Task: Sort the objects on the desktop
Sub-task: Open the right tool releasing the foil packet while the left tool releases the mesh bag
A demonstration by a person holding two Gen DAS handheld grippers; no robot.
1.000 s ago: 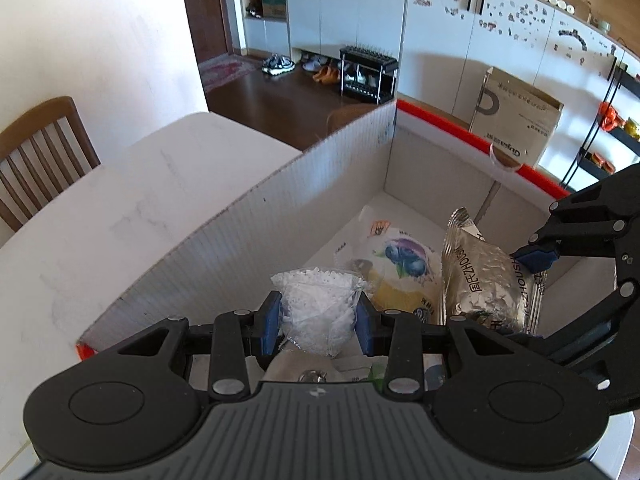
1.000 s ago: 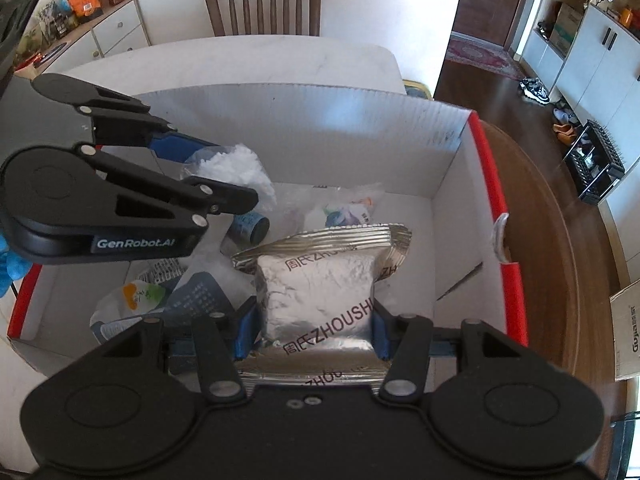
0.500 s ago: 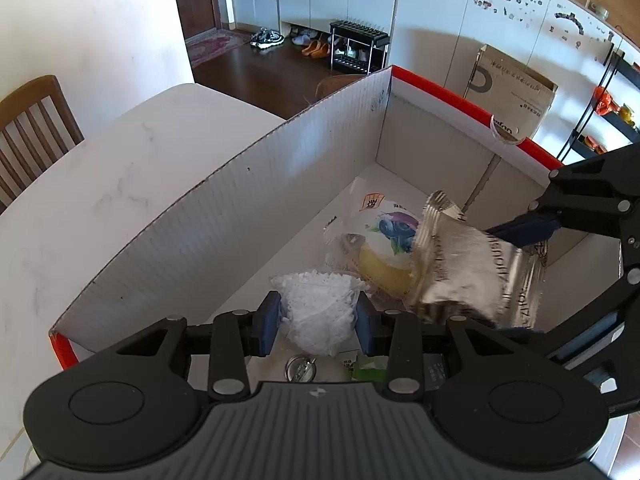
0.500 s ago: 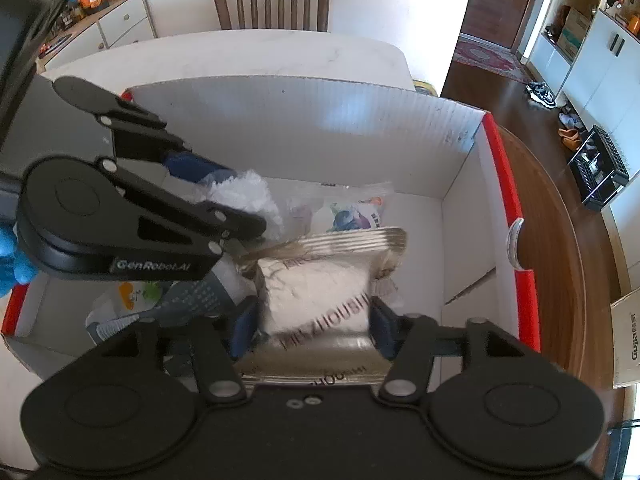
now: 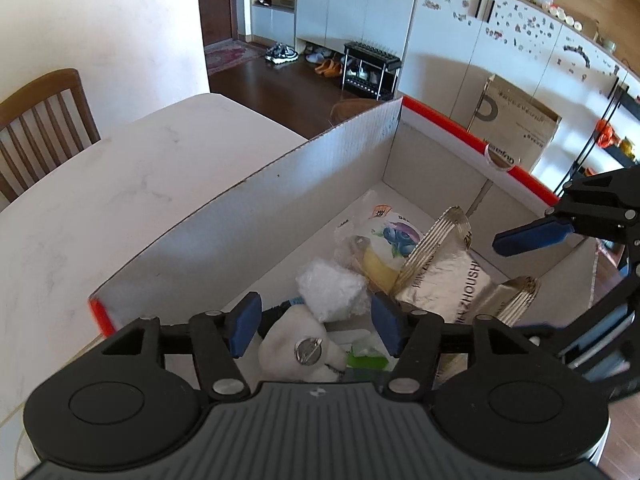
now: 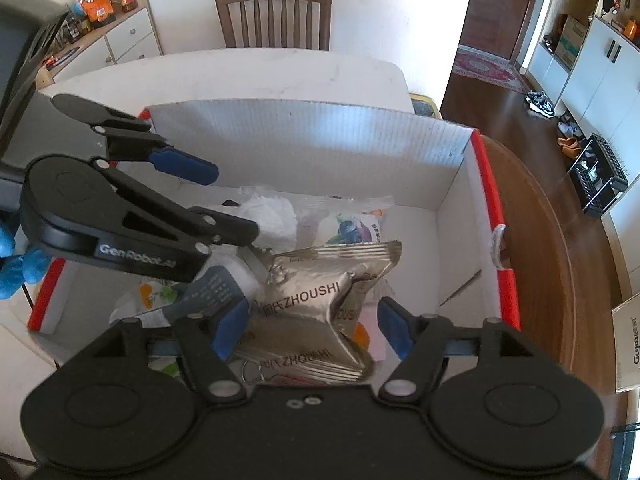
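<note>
Two grippers hang over one open cardboard box (image 6: 304, 148) with a red rim, which sits on a white table (image 5: 120, 184); a wooden chair (image 6: 274, 16) stands at the table's far edge. Inside the box lies a loose heap of sorted things. Largest among them is a silver foil snack packet (image 6: 316, 300) printed ZHOUSHI, lying tilted on top of a second foil packet of the same kind. Behind it lies a clear pouch with a blueberry picture (image 5: 394, 236), and just beside that a crumpled white plastic bag (image 5: 332, 290). Nearer the left gripper's camera sits a white lump bearing a round metal disc (image 5: 308, 352).

Both grippers are spread wide and grip nothing. The left gripper (image 5: 316, 324) hovers above the white bag, its blue pads (image 5: 242, 322) apart on either side and not touching it. The right gripper (image 6: 312, 326) hovers above the foil packet, its blue pads (image 6: 394, 326) clear of the packet's edges.
</note>
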